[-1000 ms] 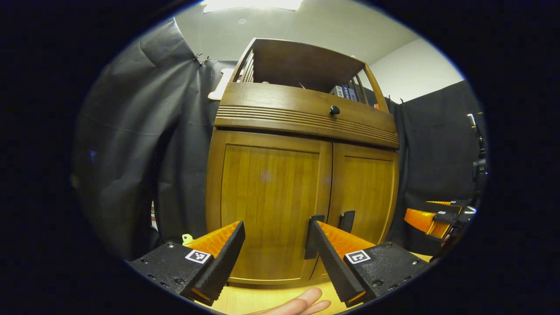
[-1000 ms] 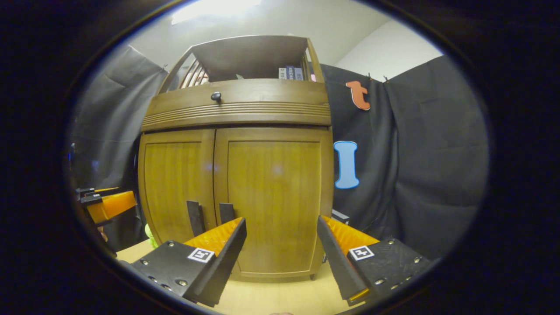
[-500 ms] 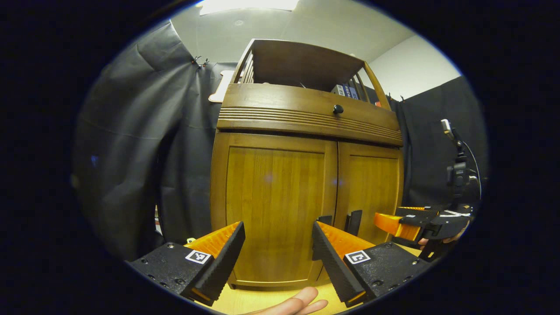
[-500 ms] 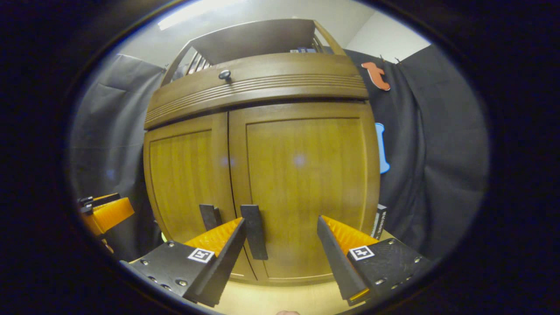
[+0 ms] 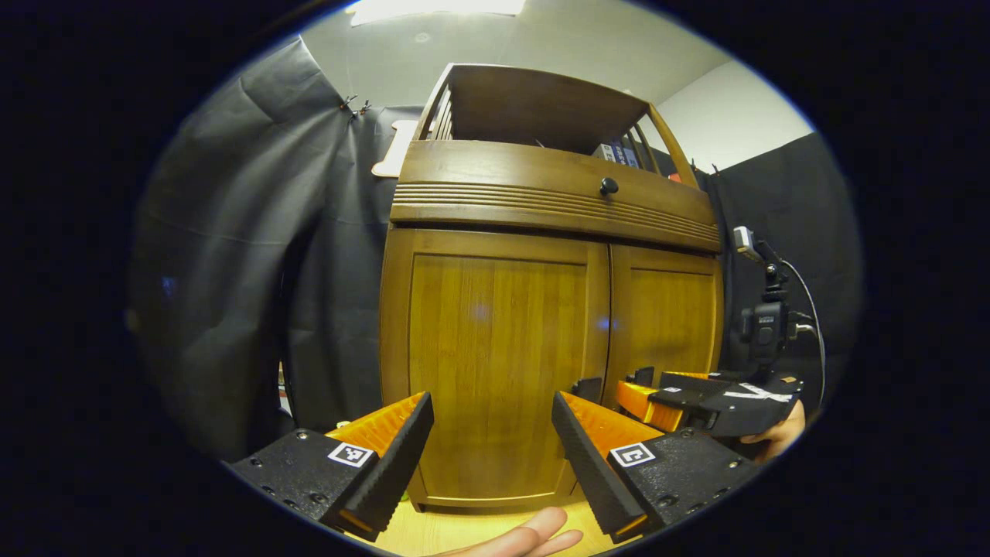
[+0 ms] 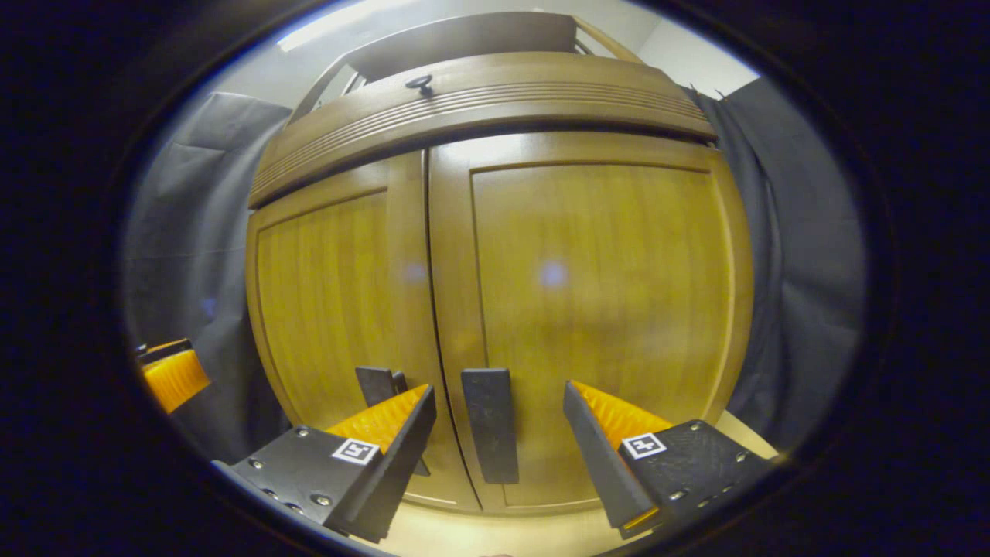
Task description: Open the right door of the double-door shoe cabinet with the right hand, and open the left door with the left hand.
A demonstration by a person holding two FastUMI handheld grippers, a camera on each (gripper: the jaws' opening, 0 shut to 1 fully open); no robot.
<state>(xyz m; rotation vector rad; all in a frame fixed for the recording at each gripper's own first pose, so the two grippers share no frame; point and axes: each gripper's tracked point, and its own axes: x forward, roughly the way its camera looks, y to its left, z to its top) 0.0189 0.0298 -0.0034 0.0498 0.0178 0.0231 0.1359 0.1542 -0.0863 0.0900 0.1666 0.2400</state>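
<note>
Right gripper [image 6: 499,422] spread wide, nothing between its fingers, levelled straight at the shoe cabinet [image 6: 495,255] and close to it. Right door's handle [image 6: 490,424], a dark upright bar, standing in the gap between the two fingers, touching neither. Left door's handle [image 6: 379,384] just beyond the near finger, partly hidden by it. Both doors shut, meeting at the cabinet's centre seam.

Left gripper [image 5: 489,433] also spread wide and empty, held low before the cabinet's left door [image 5: 495,363] and farther back from it. A bare hand [image 5: 526,538] at the bottom edge, fingers stretched forward, over the pale floor [image 5: 433,534] in front of the cabinet.

From the left gripper view, the right gripper seen from the side at the cabinet's right door [image 5: 669,325], held roughly level, its tips up against the handles; a hand gripping it from behind, a small camera mounted on top.

Above the doors, a drawer front with a round dark knob [image 5: 609,186]; above that, an open slatted shelf [image 5: 534,108] with books at its right end. Black cloth [image 5: 240,232] hanging on both sides of the cabinet.
</note>
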